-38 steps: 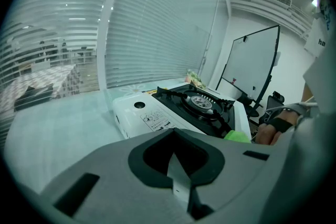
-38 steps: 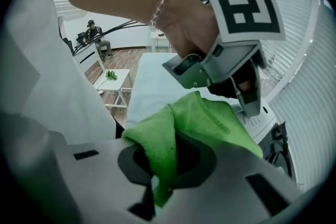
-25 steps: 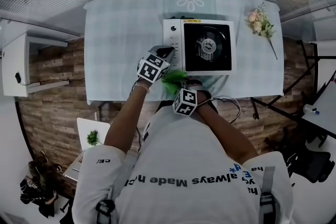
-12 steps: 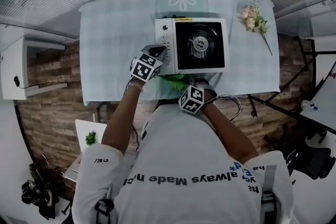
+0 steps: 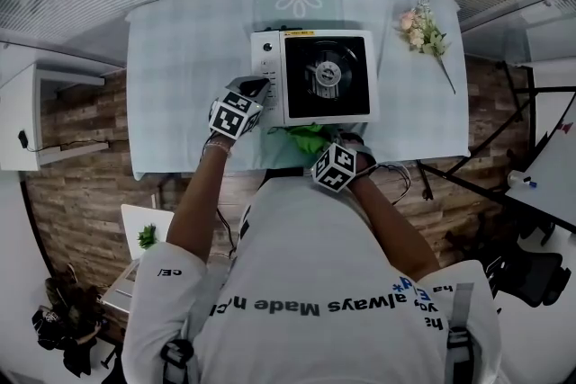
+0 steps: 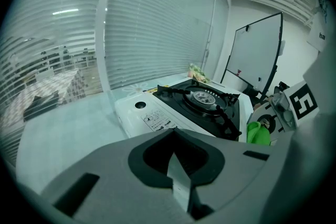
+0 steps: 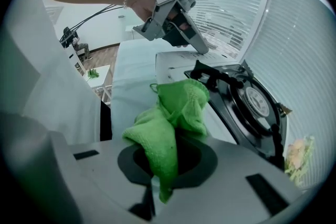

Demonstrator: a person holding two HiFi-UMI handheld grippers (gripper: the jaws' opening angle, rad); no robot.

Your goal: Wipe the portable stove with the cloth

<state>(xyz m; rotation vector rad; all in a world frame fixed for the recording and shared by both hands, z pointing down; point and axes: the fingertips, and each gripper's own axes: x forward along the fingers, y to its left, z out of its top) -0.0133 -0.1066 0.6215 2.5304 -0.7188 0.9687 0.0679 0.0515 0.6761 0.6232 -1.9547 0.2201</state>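
Cloth (image 7: 173, 113) is what the right gripper (image 7: 157, 186) pinches. Its jaws are pressed together on one bunched end, and the rest of the green cloth stands up loose ahead of them. That leaves a soft free wad to drag over a surface. Just beyond the wad lies the near edge of the portable stove (image 7: 247, 105), its black top and round burner (image 7: 258, 99) running away to the right of the jaws. The cloth is close to the stove's near side, but I cannot tell whether it touches. By my reading, the wiping is about to begin at this edge.

The left gripper (image 6: 178, 178) has its jaws pressed together with nothing between them. Straight ahead of them, very near, is the white control panel (image 6: 155, 118) of the stove, with the burner further off to the right. In the right gripper view, the left gripper's tip seems to rest at that white corner. This is probably to brace the light stove so it does not slide under the wiping, though actual contact is not certain.

Further out, the stove stands on a pale checked tabletop (image 5: 189, 76). A small bunch of flowers (image 5: 421, 31) lies well apart, beyond the stove on the right gripper's side.
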